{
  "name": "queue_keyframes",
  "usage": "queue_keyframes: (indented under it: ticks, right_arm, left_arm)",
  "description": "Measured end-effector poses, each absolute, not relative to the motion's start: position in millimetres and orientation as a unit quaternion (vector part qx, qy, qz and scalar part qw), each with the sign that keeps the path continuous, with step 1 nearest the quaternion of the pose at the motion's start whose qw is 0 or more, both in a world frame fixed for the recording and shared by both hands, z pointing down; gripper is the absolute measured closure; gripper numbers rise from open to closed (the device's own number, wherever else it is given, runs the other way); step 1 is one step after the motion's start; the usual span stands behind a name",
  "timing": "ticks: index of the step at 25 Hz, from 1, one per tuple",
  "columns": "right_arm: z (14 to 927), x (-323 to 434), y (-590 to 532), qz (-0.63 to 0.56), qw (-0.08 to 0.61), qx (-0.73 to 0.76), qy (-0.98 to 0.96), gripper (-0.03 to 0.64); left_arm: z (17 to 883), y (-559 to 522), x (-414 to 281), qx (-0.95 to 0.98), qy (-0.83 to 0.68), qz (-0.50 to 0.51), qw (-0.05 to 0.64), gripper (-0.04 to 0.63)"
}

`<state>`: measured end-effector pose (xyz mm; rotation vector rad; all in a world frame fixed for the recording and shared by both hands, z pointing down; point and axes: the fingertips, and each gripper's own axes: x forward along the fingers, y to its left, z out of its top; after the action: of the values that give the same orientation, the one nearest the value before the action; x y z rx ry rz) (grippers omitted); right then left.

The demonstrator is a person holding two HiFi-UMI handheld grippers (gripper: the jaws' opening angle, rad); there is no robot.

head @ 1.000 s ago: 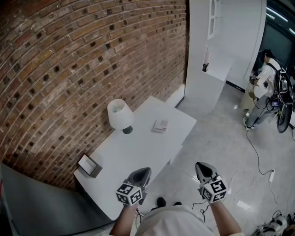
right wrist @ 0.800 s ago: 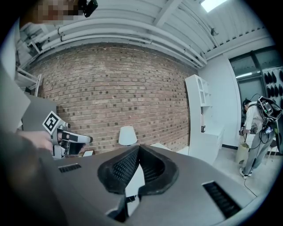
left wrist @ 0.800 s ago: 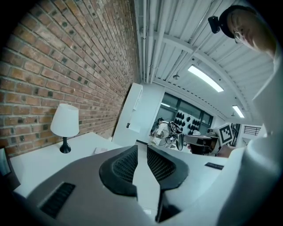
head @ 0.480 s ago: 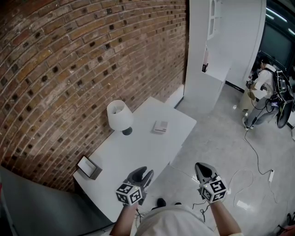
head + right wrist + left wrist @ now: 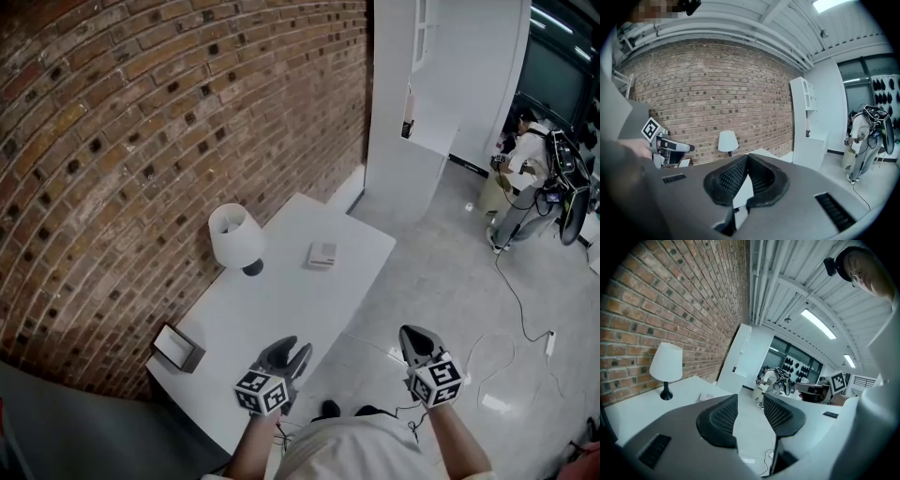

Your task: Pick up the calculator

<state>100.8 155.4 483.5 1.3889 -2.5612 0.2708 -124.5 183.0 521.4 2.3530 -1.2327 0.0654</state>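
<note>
White lamp (image 5: 234, 234) on white table (image 5: 277, 305) by brick wall (image 5: 141, 112), person (image 5: 520, 173) standing beyond

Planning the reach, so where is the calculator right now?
In the head view the calculator lies flat on the white table, toward its far end, just right of the lamp and apart from it.

Calculator lying flat on the table, untouched

I see the calculator (image 5: 322, 253) as a small, pale grey, nearly square slab lying face up on the white table (image 5: 281, 319), toward its far end. It sits right of the lamp (image 5: 231, 236) and apart from it. Nothing rests on it. I can't make out its keys from here.
</note>
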Motion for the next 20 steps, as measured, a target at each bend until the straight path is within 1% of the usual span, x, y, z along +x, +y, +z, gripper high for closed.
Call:
queue_keyframes:
  ticks: [12,15,20]
  right_arm:
    - [506.7,101.0,142.8,0.118,0.122,0.491,-0.854,0.605]
    - [512.0,99.1,130.9,0.122,0.124,0.486,-0.856,0.604]
    - [518.6,98.6,101.8,0.132,0.130,0.470,-0.863,0.604]
  left_arm:
    - [539.1,160.7,-126.5,0.865,-0.430,0.039,0.257,0.405]
    - [543.1,149.2,-124.9,0.866,-0.430,0.037,0.252,0.411]
    - [549.8,129.3,-120.5,0.860,-0.437,0.043,0.259,0.403]
